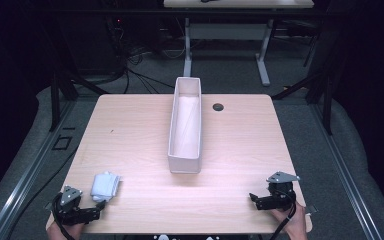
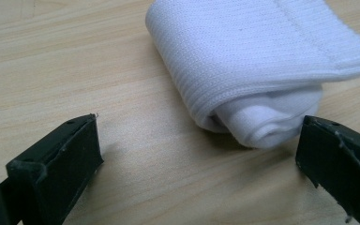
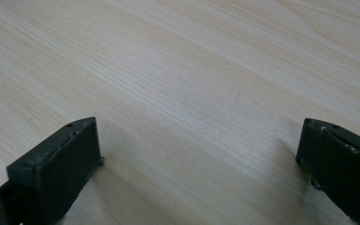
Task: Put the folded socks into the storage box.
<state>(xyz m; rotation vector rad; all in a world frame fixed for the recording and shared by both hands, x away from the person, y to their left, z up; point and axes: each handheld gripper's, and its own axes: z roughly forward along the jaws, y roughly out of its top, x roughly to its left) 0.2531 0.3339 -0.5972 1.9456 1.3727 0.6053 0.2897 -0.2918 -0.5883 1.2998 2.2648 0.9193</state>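
A rolled white sock (image 1: 105, 185) lies on the wooden table near its front left corner. My left gripper (image 1: 99, 209) rests low on the table just in front of it, jaws wide open. In the left gripper view the sock (image 2: 258, 65) lies ahead and to the right, its rolled end close to the right jaw, and no pad presses on it. A long white open box (image 1: 185, 125) stands in the middle of the table, running front to back. My right gripper (image 1: 254, 198) sits near the front right corner, open over bare wood (image 3: 201, 103).
A small dark round grommet (image 1: 218, 106) sits in the tabletop right of the box's far end. Beyond the table are a metal frame (image 1: 60, 90), cables on the floor and the legs of another desk (image 1: 263, 55).
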